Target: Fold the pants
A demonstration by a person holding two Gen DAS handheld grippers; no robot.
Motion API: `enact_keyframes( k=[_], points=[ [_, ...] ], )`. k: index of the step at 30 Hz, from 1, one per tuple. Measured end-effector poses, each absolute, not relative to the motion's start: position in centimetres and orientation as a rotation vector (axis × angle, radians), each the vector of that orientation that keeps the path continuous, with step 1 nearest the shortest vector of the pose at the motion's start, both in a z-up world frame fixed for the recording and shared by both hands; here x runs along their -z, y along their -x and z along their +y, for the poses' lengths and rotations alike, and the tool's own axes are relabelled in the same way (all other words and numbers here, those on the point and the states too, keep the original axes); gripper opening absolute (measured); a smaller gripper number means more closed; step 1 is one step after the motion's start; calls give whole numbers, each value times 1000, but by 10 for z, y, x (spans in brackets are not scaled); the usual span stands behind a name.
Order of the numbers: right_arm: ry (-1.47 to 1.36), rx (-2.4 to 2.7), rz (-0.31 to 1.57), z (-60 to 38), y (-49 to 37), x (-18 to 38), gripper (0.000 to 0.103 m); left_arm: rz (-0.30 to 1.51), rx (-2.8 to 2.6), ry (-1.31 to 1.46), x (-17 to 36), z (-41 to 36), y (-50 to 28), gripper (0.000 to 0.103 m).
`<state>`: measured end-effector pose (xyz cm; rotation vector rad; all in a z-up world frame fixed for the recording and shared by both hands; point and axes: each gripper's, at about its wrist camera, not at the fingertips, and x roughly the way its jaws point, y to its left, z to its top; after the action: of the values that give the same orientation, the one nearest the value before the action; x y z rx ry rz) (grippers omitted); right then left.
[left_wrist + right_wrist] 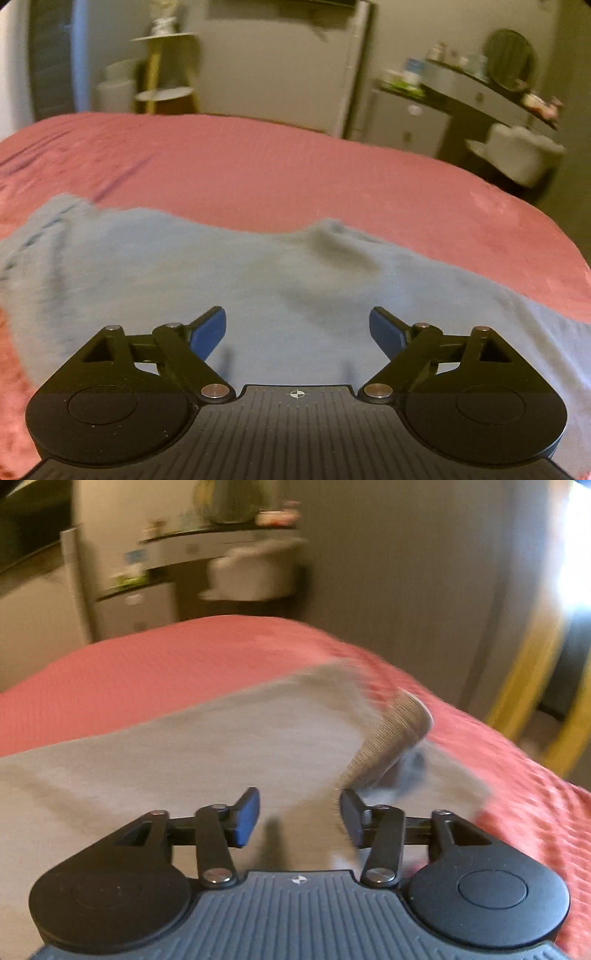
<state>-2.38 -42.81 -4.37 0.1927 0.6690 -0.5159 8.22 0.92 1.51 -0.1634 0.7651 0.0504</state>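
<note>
Light grey-blue pants (229, 280) lie spread across a red bedspread (258, 166). My left gripper (297, 328) is open and empty, hovering just above the cloth. In the right wrist view the same pants (184, 753) lie on the bedspread (166, 657). A ribbed cuff (391, 734) stands up from the cloth next to my right fingertip. My right gripper (299, 818) is open, with cloth under and between the jaws but not clamped. The view is blurred.
The bed's far edge runs across both views. Beyond it stand a yellow-legged shelf stand (162, 74), a white cabinet (295, 62) and a desk with small items and a white chair (517, 151). A yellow frame (532, 672) stands at the right.
</note>
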Motion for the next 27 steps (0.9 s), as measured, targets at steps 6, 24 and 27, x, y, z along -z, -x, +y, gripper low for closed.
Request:
enact_keyframes(
  k=[6, 24, 27],
  points=[
    [-6, 350, 798, -375, -26, 84, 78, 719, -24, 7, 28, 7, -92, 90],
    [-64, 25, 761, -296, -110, 75, 86, 677, -39, 4, 55, 37, -126, 96],
    [-92, 212, 804, -361, -88, 73, 86, 677, -40, -1, 56, 36, -125, 97]
  ],
)
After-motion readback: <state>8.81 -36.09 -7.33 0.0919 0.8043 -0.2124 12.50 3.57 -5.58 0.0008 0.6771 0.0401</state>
